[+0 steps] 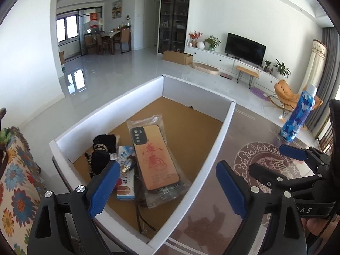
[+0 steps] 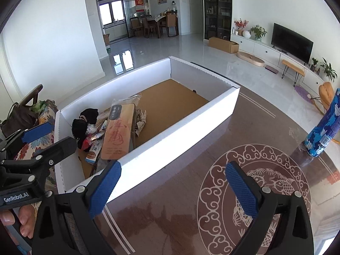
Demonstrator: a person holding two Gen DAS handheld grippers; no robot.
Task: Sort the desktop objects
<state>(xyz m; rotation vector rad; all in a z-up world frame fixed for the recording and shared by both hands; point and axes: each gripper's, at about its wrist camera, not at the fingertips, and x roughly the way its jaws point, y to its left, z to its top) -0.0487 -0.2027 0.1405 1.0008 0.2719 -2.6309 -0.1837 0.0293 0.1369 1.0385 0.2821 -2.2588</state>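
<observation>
Left tongs (image 1: pixel 167 188) spread wide, nothing between the blue pads, hanging over the near corner of the white box (image 1: pixel 212 148); right tongs (image 2: pixel 173 188) also spread wide and empty, over the bare desk (image 2: pixel 265 127) just right of the box wall; each set of tongs shows at the edge of the other's view, side by side, apart.

Box is open-topped with a brown cardboard floor; sorted things piled at its near-left end: phone case (image 1: pixel 156 159) in clear plastic wrap, orange back with red print, lying on top, tilted; black fuzzy item (image 1: pixel 102 150) against the left wall; blue-white small carton (image 1: pixel 125 174) partly under the case; a small metallic thing (image 1: pixel 127 165) beside it, too small to identify; dark cord (image 1: pixel 142 218) trailing toward the near wall; far end of the box bare.

Blue patterned bottle (image 1: pixel 297 116) upright on the desk, well right of the box, touching nothing; desk is dark glossy brown with a white cloud-and-fish medallion (image 2: pixel 255 191); floral cloth (image 1: pixel 14 180) left of the box.
</observation>
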